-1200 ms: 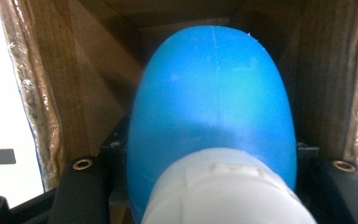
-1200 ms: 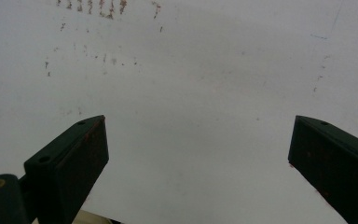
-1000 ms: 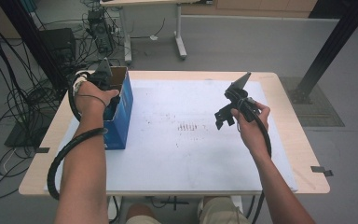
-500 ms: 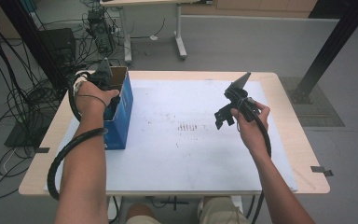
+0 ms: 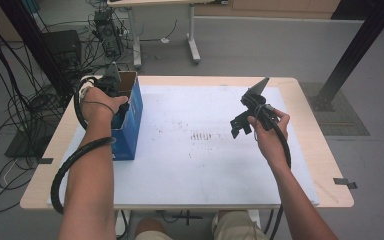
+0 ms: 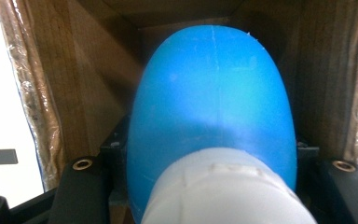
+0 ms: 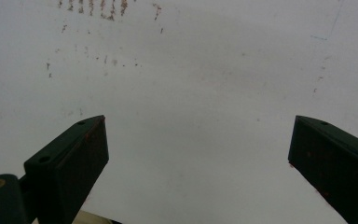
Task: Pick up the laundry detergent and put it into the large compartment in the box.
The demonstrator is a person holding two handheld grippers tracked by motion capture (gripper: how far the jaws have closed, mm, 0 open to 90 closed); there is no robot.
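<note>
Reaching down into the open-topped blue cardboard box [image 5: 130, 120] at the left edge of the table, the left gripper [image 5: 111, 85] holds a smooth blue rounded plastic object with a white end [image 6: 212, 121]. In the left gripper view that object sits between the two black jaws, which press against its sides, and the brown inner walls of the box rise around it; the white end lies nearest the camera, the blue dome points deeper into the box. Whether the object touches the box floor cannot be told.

The left hand [image 5: 100, 102] grips its tool above the box opening, with the thick black cable [image 5: 67, 165] looping down beside the forearm.

The right gripper [image 5: 250, 107] hangs in the air over the right half of the white tabletop sheet [image 5: 190, 165], well apart from the box. In the right gripper view its jaws stand wide apart with nothing between them, above bare white surface marked by a cluster of small brown specks [image 7: 93, 7].
</note>
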